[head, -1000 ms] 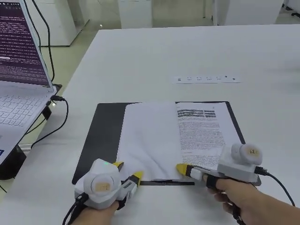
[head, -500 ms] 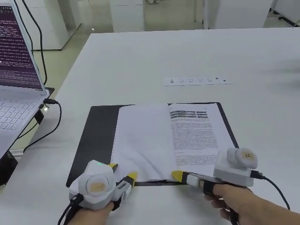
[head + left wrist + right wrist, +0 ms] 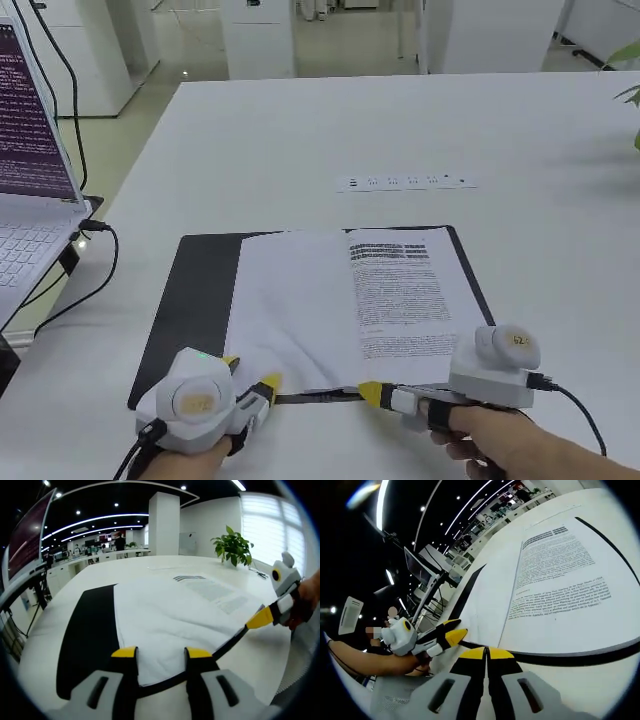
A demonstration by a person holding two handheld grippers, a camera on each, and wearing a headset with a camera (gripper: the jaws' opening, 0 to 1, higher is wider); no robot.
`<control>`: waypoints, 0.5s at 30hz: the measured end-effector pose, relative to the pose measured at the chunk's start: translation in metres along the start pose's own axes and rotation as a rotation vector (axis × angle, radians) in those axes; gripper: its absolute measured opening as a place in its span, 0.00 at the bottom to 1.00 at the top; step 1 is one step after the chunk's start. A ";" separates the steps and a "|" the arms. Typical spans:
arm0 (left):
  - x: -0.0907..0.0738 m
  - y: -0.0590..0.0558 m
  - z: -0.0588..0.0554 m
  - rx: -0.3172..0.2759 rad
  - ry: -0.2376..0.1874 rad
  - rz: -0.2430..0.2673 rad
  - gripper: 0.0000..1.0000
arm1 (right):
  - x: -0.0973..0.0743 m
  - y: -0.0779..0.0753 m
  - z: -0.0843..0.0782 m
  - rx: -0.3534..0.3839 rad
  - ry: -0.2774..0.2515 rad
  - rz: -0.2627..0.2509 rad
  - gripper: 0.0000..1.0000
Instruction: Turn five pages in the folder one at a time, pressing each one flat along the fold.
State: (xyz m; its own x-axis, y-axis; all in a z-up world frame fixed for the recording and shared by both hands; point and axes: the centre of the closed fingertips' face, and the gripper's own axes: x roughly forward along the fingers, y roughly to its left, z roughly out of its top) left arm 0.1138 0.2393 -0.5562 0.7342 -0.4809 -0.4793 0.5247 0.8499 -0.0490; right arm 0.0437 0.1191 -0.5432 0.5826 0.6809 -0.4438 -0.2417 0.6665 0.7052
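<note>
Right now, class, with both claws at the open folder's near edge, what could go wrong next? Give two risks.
1. The right claw is shut at the folder's near edge by the fold; it might snag several sheets at once.
2. The blank left page looks rippled near the open left claw; pressing there could set a crease.

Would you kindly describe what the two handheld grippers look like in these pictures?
The left gripper and right gripper share white-and-grey moulded plastic bodies, with black jaws ending in yellow fingertips. A thin black cable trails from the rear of each, and a small green light glows on the left one's housing.
</note>
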 end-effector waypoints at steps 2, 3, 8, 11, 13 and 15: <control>0.000 0.000 0.000 0.001 0.003 0.001 0.36 | -0.003 0.003 -0.002 0.006 0.008 -0.001 0.00; 0.000 0.000 0.000 0.001 0.006 0.001 0.36 | -0.005 0.006 -0.003 0.011 0.014 0.001 0.00; 0.000 -0.003 0.003 -0.063 0.033 -0.026 0.40 | -0.016 0.017 0.001 0.023 -0.007 -0.024 0.00; -0.003 -0.010 0.004 -0.144 0.097 -0.052 0.46 | -0.024 0.022 0.005 0.032 -0.011 -0.054 0.00; -0.009 -0.014 0.006 -0.258 0.149 -0.061 0.46 | -0.033 0.022 0.009 0.022 -0.021 -0.086 0.00; -0.013 -0.017 0.012 -0.332 0.161 -0.073 0.48 | -0.042 0.021 0.019 0.035 -0.067 -0.105 0.00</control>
State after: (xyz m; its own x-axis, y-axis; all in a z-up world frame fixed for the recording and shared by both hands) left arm 0.1001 0.2291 -0.5387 0.6088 -0.5256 -0.5943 0.3859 0.8507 -0.3570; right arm 0.0289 0.0990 -0.4989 0.6543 0.5850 -0.4794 -0.1498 0.7215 0.6760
